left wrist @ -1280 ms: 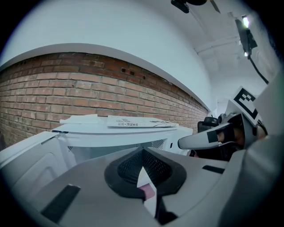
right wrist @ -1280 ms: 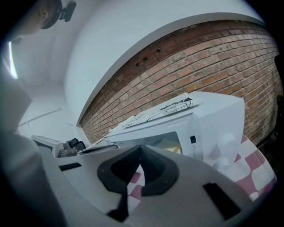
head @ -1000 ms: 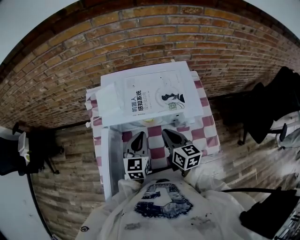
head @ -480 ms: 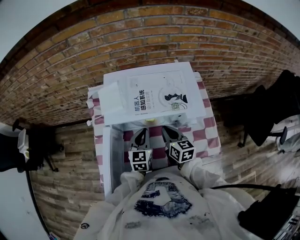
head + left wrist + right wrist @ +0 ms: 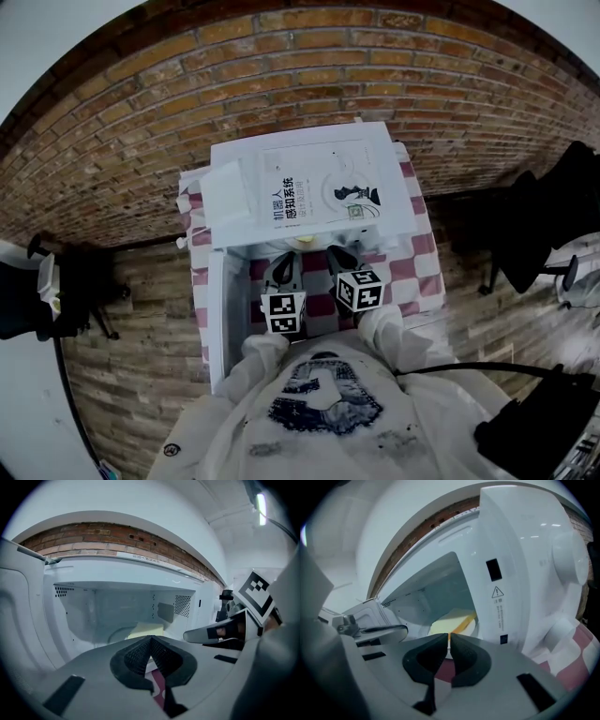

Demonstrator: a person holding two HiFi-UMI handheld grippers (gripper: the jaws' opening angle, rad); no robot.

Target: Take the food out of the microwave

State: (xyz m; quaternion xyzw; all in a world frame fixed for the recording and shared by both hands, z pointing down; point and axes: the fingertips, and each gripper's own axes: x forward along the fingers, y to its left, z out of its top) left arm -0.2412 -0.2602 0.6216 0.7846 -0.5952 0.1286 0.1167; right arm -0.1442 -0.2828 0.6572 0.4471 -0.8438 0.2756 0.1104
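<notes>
Both the grey left gripper and right gripper hover with jaws together, empty, before the open white microwave, seemingly lined up for the pale yellow food inside

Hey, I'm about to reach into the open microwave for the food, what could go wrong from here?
1. Both the left claw and the right claw are shut. Pushed in like this, they could shove the yellow food deeper instead of gripping it.
2. The right claw sits close to the control panel and may bump it.
3. A knock could shift the book lying on the microwave.
</notes>
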